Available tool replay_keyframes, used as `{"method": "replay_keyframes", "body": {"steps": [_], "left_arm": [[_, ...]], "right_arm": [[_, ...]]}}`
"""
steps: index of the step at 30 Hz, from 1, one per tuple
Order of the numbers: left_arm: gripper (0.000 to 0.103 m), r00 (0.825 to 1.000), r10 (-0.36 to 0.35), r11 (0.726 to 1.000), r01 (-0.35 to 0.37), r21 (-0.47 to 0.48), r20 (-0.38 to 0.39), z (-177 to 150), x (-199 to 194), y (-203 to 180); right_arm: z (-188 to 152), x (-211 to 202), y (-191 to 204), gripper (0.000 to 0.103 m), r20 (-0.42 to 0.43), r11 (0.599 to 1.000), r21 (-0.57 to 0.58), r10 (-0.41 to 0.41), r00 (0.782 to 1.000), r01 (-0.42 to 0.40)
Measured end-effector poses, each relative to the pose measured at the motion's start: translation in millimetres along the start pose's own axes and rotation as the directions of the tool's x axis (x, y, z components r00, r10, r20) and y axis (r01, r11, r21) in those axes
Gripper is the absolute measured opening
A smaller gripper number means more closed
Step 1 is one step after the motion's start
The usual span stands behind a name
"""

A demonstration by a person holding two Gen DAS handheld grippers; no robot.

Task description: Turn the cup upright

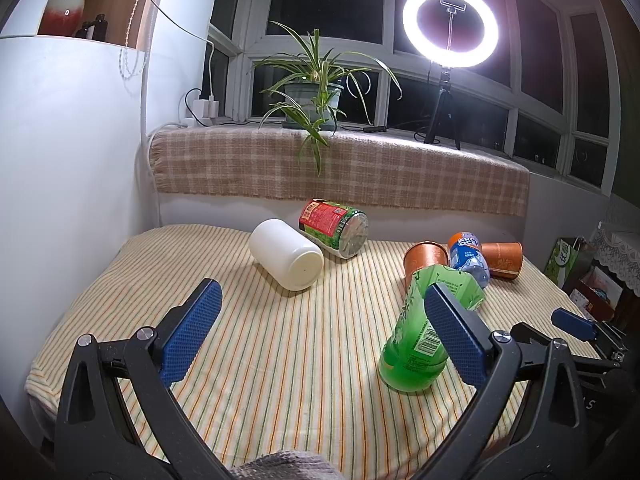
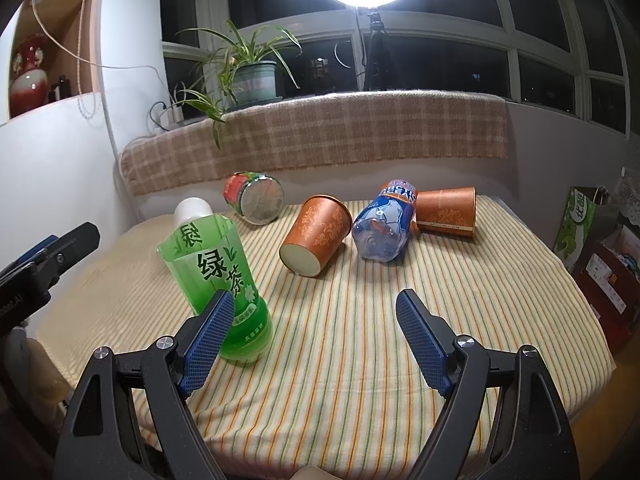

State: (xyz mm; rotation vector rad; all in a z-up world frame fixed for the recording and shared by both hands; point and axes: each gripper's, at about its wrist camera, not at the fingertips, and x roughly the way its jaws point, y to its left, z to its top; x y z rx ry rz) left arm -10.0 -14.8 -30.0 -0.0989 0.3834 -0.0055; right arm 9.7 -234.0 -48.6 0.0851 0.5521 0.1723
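Several cups lie tipped over on the striped tablecloth (image 1: pixel 280 360). A white cup (image 1: pixel 286 254) lies on its side ahead of my left gripper (image 1: pixel 324 304), which is open and empty. A green cut-bottle cup (image 1: pixel 424 328) (image 2: pixel 216 276) stands upright beside the left gripper's right finger. A red-green cup (image 1: pixel 336 226) (image 2: pixel 256 198), two orange paper cups (image 2: pixel 316 234) (image 2: pixel 446 212) and a blue cup (image 2: pixel 384 224) lie on their sides. My right gripper (image 2: pixel 316 312) is open and empty, short of the nearer orange cup.
A plaid cloth (image 1: pixel 340 168) covers the ledge behind the table, with a potted plant (image 1: pixel 312 92) and a ring light (image 1: pixel 450 26) on it. A white wall (image 1: pixel 60 140) is to the left. Bags (image 2: pixel 600 248) stand off the table's right edge.
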Motion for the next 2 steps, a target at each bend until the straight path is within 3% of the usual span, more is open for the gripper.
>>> {"method": "replay_keyframes", "body": {"steps": [2], "left_arm": [[0.103,1.000,0.001,1.000,-0.001,0.000,0.000,0.0,0.0,0.0]], "right_arm": [[-0.2,1.0,0.3,0.083,-0.002,1.000,-0.002,0.001,1.000,-0.001]]}}
